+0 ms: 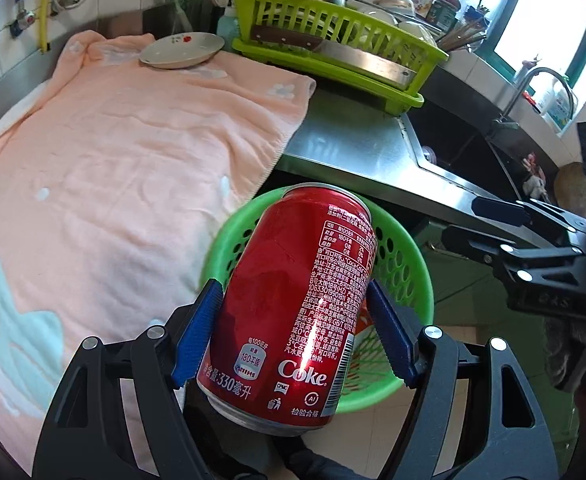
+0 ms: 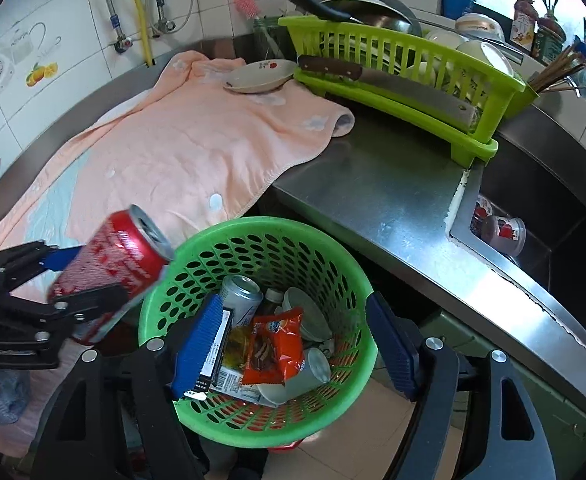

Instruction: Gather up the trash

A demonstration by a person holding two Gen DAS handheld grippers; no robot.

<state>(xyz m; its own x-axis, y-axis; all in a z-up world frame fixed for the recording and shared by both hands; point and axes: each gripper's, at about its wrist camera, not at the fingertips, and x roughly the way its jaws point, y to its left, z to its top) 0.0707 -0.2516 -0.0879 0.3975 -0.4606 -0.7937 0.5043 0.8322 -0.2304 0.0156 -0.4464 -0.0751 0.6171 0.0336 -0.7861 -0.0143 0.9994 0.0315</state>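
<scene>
My left gripper [image 1: 293, 330] is shut on a red Coke can [image 1: 297, 304] and holds it tilted over the near-left rim of a green perforated trash basket [image 1: 413, 264]. In the right wrist view the can [image 2: 113, 260] and left gripper [image 2: 81, 280] hang at the basket's left rim [image 2: 253, 226]. The basket holds a silver can [image 2: 243, 298], an orange snack wrapper [image 2: 275, 346], white cups and other trash. My right gripper [image 2: 293, 344] is open and empty, its blue pads [image 2: 197, 344] spread over the basket.
A peach towel [image 1: 133, 160] covers the steel counter [image 2: 373, 184], with a plate [image 1: 181, 50] at its far end. A lime dish rack [image 2: 405, 76] holds a cleaver and dishes. The sink [image 2: 533, 208] on the right holds cups. The basket stands on the tiled floor below the counter edge.
</scene>
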